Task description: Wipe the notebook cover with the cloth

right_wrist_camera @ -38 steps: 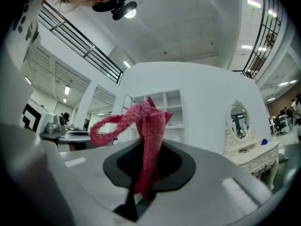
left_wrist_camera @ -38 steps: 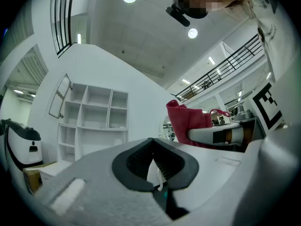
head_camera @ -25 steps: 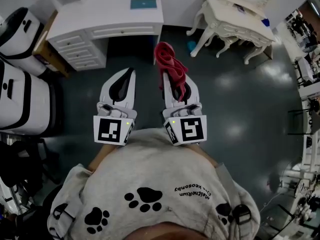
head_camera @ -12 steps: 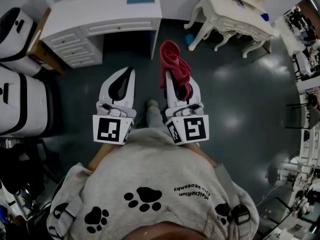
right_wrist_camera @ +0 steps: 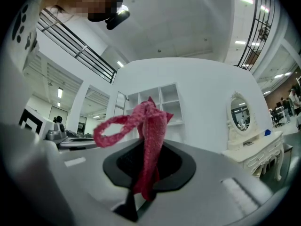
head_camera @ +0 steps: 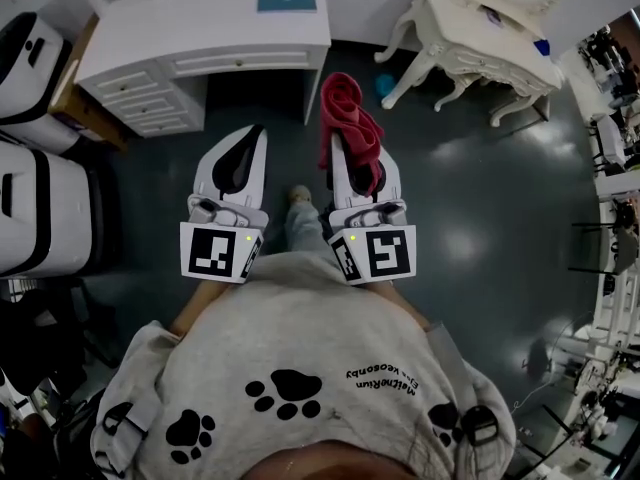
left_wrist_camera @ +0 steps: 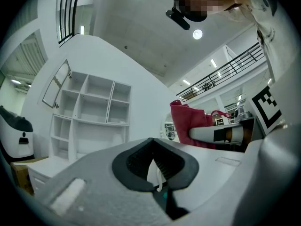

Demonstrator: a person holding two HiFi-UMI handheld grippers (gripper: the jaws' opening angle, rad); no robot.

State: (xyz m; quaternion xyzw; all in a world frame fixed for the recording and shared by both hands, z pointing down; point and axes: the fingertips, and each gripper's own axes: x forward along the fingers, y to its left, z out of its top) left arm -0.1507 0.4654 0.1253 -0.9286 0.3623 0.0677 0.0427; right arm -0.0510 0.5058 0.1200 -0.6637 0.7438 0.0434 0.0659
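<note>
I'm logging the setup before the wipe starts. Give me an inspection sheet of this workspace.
Surface: white desk with drawers, ahead of the person.
Job's things: notebook lying flat on the desk; red cloth held in the right gripper.
Clutter: small blue thing on the floor by the dressing table.
Grippers: left gripper shut, empty; right gripper shut on the cloth.
Cables: none that can be made out.
Surroundings: dark floor, white machines at left.
</note>
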